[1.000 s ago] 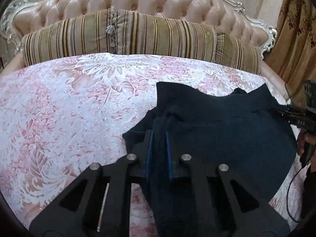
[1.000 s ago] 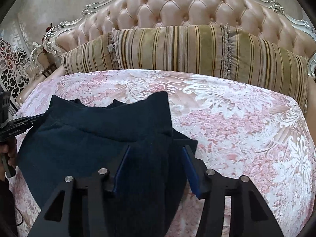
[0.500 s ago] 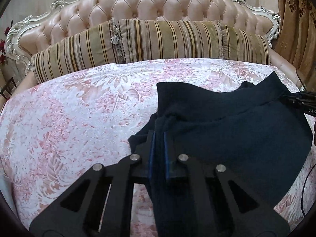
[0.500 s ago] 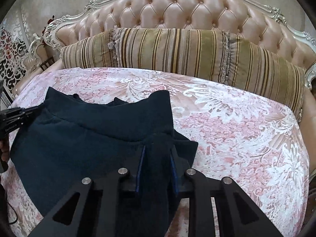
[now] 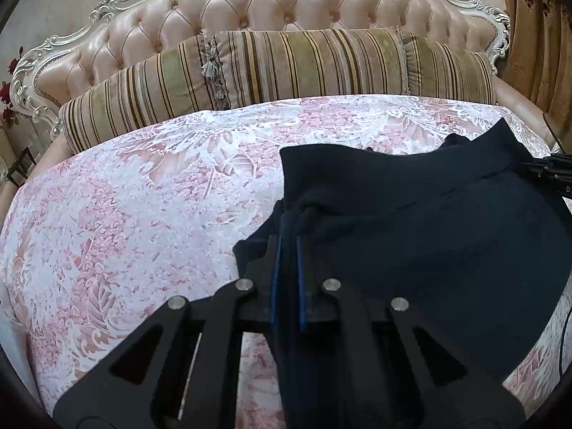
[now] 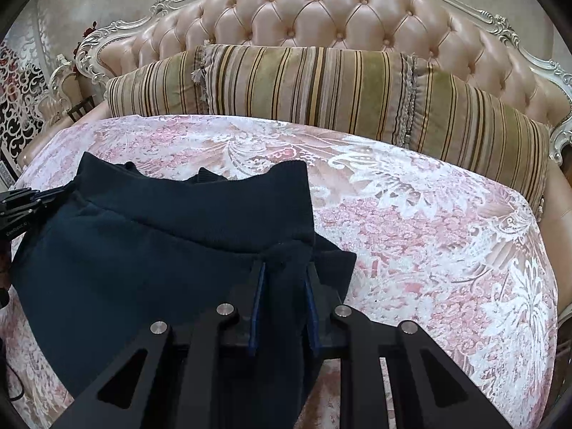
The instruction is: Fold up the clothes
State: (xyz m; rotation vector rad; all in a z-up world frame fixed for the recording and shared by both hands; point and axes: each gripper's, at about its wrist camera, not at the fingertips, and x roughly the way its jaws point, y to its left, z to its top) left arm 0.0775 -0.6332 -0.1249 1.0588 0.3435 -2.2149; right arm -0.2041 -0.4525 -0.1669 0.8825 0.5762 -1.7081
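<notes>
My left claw (image 5: 289, 250) and right claw (image 6: 284, 275) each pinch a side of the dark navy knit garment (image 6: 150, 250), lifted over the pink floral bed (image 6: 411, 236); folding looks barely begun.

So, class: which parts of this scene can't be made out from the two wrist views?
- Dark garment, lower part: cut off by the bottom edge and left claw, left wrist view.
- What kind of garment: unclear, bunched.
- Bedspread beneath it: covered, right wrist view.
- Person: only a sliver at the frame edge.
</notes>
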